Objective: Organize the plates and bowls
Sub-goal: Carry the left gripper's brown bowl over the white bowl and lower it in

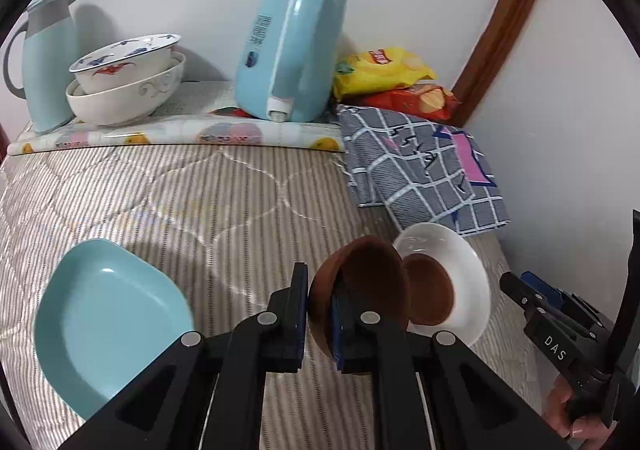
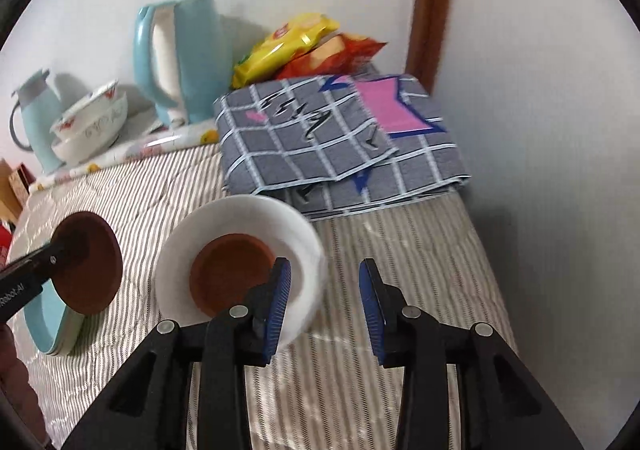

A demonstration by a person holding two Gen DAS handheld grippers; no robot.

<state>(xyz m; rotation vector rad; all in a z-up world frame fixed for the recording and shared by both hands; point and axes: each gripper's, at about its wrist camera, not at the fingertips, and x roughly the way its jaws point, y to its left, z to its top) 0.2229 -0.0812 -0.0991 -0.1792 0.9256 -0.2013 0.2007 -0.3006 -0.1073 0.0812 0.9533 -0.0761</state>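
My left gripper [image 1: 320,314] is shut on the rim of a brown bowl [image 1: 372,282] and holds it tilted above the striped bed; it also shows in the right wrist view [image 2: 90,264]. A white plate [image 1: 460,270] lies to its right with a second brown bowl [image 1: 430,294] in it; both show in the right wrist view, plate [image 2: 240,215] and bowl [image 2: 230,270]. A light blue plate [image 1: 108,314] lies at the lower left, and shows at the left of the right wrist view [image 2: 44,324]. My right gripper [image 2: 322,308] is open and empty, just right of the white plate.
Two stacked patterned bowls [image 1: 128,77], a light blue flask [image 1: 48,57] and a blue kettle [image 1: 288,49] stand at the back. Snack bags [image 1: 392,77] and a folded checked cloth [image 1: 420,165] lie at the back right. A wall runs along the right.
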